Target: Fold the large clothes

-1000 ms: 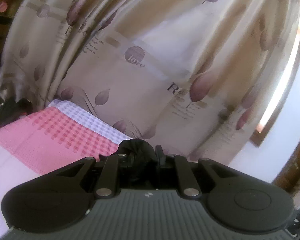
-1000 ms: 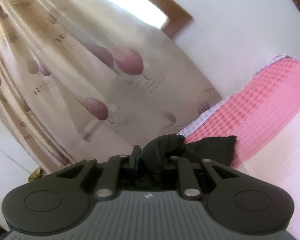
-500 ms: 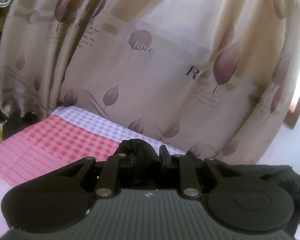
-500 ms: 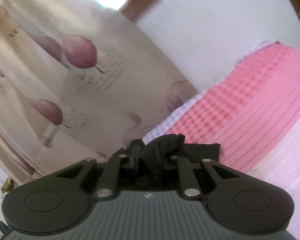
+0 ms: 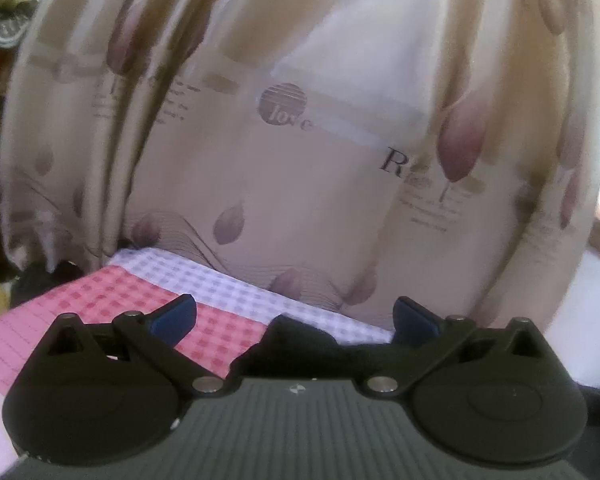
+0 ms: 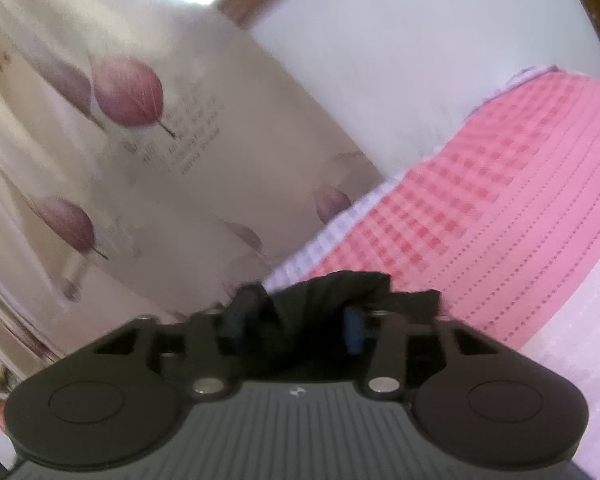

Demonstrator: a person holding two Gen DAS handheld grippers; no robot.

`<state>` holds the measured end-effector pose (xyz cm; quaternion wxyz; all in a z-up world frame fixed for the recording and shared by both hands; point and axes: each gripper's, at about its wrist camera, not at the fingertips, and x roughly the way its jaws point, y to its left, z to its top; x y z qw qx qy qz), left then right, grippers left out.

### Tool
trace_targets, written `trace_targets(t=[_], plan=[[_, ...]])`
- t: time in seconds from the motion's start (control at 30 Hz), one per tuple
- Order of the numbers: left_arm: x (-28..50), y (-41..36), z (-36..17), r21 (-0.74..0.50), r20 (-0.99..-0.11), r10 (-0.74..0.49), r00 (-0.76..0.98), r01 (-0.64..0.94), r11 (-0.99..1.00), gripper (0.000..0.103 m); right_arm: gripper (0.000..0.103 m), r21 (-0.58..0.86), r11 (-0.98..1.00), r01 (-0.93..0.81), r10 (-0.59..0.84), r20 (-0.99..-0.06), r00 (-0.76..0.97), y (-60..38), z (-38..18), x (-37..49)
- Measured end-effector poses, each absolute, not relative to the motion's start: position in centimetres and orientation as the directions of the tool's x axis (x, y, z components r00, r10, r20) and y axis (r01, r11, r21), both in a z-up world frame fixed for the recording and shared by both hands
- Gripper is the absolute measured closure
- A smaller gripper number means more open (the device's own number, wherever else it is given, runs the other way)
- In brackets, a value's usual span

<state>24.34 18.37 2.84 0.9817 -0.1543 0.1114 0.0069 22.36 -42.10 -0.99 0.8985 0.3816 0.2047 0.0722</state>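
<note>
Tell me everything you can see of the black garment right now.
The black garment is soft, matte, bunched cloth. In the right view a crumpled wad sits between the right tongs, whose blue pads look partly parted. In the left view a dark fold lies between the wide-open left tongs, ungripped, over the pink checked bedspread.
</note>
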Motion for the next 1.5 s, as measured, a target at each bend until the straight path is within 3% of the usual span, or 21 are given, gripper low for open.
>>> trace_targets(t=[0.03, 0.2, 0.3, 0.37, 0.6, 0.77, 1.0, 1.1, 1.17, 1.27, 1.37, 1.5], plan=[[24.3, 18.4, 2.9, -0.305, -0.227, -0.028, 0.973, -0.043, 0.951, 0.0, 0.031, 0.724, 0.69, 0.017, 0.282, -0.29, 0.914, -42.3, -0.8, 22.0], [23.7, 16.7, 3.1, -0.275, -0.255, -0.121, 0.959, 0.048, 0.96, 0.006, 0.03, 0.69, 0.722, -0.049, 0.286, -0.234, 0.929, -41.5, 0.9, 20.2], [24.1, 14.1, 3.4, -0.235, -0.29, -0.195, 0.937, 0.128, 0.964, 0.026, 0.033, 0.569, 0.814, -0.115, 0.321, -0.275, 0.906, -38.6, 2.6, 20.6], [24.3, 11.9, 3.3, -0.212, -0.301, -0.234, 0.924, 0.174, 0.962, 0.035, 0.042, 0.472, 0.865, -0.172, 0.346, -0.311, 0.885, -35.6, 3.6, 21.2], [26.3, 4.0, 3.9, -0.174, -0.305, -0.378, 0.874, 0.339, 0.924, 0.036, 0.052, 0.334, 0.881, -0.335, 0.453, -0.391, 0.801, -26.3, 3.8, 24.5], [29.4, 0.9, 2.2, -0.057, -0.362, -0.347, 0.865, 0.351, 0.935, 0.038, 0.068, 0.23, 0.89, -0.393, 0.455, -0.493, 0.741, -21.1, 1.7, 27.4], [33.9, 4.1, -2.5, -0.09, -0.471, -0.254, 0.845, 0.24, 0.967, 0.045, 0.08, 0.165, 0.932, -0.322, 0.353, -0.615, 0.705, -21.8, -1.9, 31.2], [34.7, 6.4, -4.1, -0.139, -0.477, -0.221, 0.851, 0.175, 0.975, 0.055, 0.084, 0.189, 0.941, -0.281, 0.337, -0.613, 0.715, -24.0, -2.9, 31.8], [35.0, 7.6, -4.7, -0.152, -0.479, -0.207, 0.853, 0.152, 0.977, 0.07, 0.089, 0.189, 0.947, -0.26, 0.321, -0.61, 0.725, -25.4, -3.3, 31.8], [35.5, 8.9, -5.3, -0.16, -0.483, -0.198, 0.853, 0.136, 0.978, 0.084, 0.099, 0.185, 0.957, -0.222, 0.289, -0.612, 0.736, -27.7, -4.1, 31.9], [35.8, 10.2, -5.6, -0.177, -0.489, -0.183, 0.853, 0.108, 0.978, 0.092, 0.1, 0.185, 0.961, -0.208, 0.277, -0.603, 0.748, -29.5, -4.4, 31.7], [36.0, 12.1, -6.1, -0.232, -0.486, -0.185, 0.854, 0.078, 0.97, 0.092, 0.101, 0.222, 0.962, -0.158, 0.261, -0.584, 0.769, -32.1, -4.9, 31.3]])
